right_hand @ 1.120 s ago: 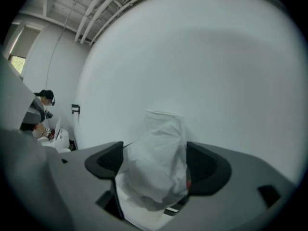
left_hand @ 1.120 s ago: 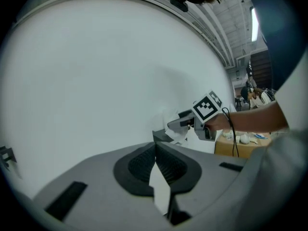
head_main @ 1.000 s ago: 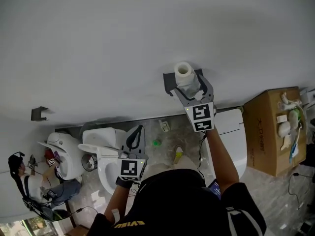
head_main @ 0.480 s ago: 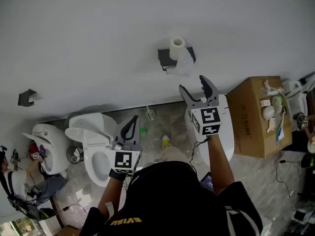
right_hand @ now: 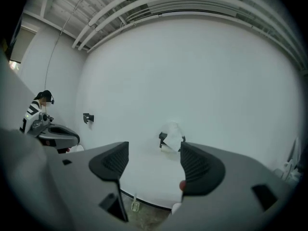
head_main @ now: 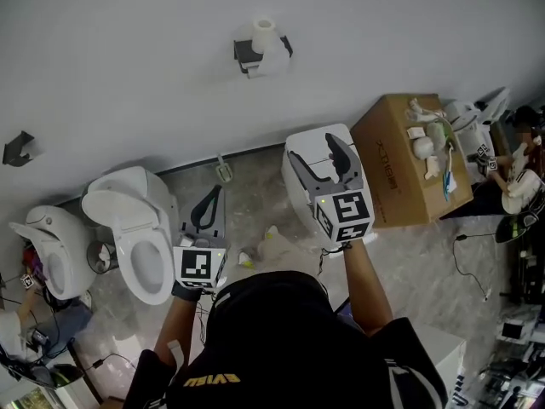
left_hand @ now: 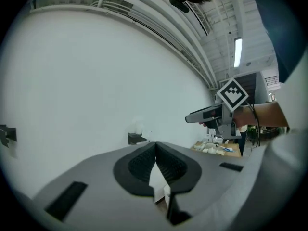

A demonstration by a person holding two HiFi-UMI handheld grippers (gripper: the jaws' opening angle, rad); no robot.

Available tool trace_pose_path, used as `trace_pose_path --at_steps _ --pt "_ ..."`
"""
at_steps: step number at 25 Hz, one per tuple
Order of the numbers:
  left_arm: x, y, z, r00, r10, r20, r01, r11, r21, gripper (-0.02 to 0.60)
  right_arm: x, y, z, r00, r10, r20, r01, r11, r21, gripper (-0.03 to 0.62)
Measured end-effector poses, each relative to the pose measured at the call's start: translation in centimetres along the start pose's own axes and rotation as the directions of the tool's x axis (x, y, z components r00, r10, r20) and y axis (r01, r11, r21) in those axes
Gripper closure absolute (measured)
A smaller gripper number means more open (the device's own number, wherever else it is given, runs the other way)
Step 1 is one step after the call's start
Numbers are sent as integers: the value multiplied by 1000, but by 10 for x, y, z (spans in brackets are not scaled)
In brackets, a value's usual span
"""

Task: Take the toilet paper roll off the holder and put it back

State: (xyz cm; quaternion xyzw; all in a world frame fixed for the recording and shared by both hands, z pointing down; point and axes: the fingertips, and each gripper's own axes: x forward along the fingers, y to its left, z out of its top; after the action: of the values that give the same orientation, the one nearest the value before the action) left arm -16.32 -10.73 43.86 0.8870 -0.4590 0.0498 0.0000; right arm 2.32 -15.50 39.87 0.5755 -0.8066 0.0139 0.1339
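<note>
Toilet paper roll (head_main: 265, 32), seemingly on holder (head_main: 243, 54), sits well beyond right gripper's (head_main: 315, 147) jaws.

toilet paper roll (head_main: 266, 34) on holder (head_main: 247, 55) on wall (head_main: 383, 24), toilet (head_main: 136, 228) on floor (head_main: 255, 198) below-left, another toilet (head_main: 47, 245) further left, box (head_main: 409, 160) below-right

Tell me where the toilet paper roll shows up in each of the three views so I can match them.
Head view: toilet paper roll high on the wall, near top centre.
Left gripper view: roll faint, left of centre.
Right gripper view: roll slightly right of centre.
Shared landmark: the dark holder under it.
</note>
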Motion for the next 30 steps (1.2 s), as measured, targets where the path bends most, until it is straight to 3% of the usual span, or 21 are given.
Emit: trace_pose_path --at_steps 8,18,24,30 --pt "-41 -68 22 998 54 30 -56 997 54 571 -93 0 -14 997 49 53 -50 998 25 264" --pt "-96 -148 22 993 114 28 -116 990 83 571 -190 12 -31 985 129 115 -133 991 25 323" --pt "-114 -186 24 995 88 39 -91 992 87 571 -236 18 -39 984 128 126 -132 991 25 355" --pt "-125 -199 23 997 73 37 -76 993 95 571 -255 22 -45 986 118 122 -121 993 14 412"
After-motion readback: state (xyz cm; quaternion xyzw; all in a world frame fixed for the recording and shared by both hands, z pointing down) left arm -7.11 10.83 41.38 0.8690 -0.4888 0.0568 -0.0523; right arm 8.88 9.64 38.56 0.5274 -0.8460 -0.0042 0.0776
